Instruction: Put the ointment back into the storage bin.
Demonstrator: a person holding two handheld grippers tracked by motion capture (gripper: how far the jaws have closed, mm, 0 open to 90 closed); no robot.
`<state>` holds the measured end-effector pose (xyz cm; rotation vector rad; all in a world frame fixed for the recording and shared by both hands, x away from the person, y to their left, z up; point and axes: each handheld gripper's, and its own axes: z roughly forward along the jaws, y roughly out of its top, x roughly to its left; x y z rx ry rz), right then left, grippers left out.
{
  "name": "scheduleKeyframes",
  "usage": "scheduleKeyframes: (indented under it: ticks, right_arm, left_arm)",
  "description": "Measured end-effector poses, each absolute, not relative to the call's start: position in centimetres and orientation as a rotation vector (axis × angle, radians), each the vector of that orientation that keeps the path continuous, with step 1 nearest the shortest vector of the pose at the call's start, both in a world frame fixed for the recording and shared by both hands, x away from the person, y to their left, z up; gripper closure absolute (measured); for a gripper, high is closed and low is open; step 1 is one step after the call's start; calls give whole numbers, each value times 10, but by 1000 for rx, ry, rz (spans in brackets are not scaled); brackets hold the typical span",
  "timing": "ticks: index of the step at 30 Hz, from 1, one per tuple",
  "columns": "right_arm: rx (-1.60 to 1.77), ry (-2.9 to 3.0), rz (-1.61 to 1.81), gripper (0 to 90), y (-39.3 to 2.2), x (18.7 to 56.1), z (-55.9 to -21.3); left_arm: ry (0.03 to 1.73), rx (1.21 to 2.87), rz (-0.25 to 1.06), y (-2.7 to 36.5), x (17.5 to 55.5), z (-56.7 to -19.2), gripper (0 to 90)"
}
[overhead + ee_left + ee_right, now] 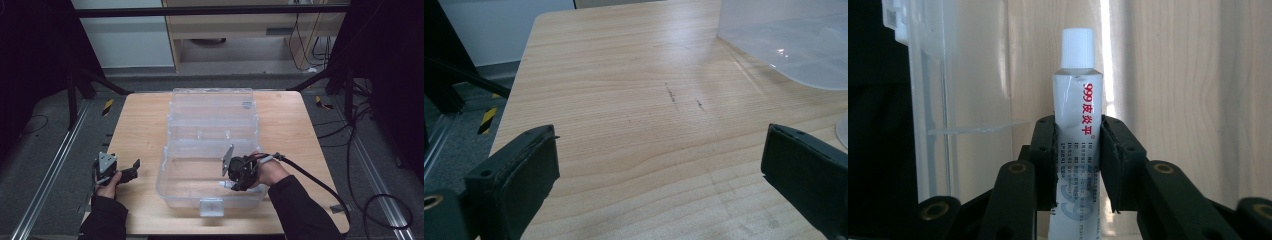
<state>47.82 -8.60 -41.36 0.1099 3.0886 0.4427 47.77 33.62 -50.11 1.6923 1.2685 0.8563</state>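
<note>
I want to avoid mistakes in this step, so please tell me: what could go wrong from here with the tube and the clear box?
1. The right gripper clamps the white tube by its lower body, so squeezing harder may deform it.
2. The tube hangs over the open clear box; if released carelessly, it may bounce or roll.
3. The left gripper is open over the bare table, so the light box may slide if bumped.

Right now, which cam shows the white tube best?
The right gripper view: the white tube stands clamped between the right gripper jaws, cap and red print readable. The high view shows just its white tip poking from that gripper inside the clear box. The left gripper view looks at bare table.
</note>
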Motion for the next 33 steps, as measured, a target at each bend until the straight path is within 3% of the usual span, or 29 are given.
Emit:
scheduleKeyframes:
  ticks: [33]
  right_arm:
    - [139, 3121, 287, 692, -73, 481, -447]
  left_arm:
    - [1268, 1692, 854, 336, 478, -501, 15]
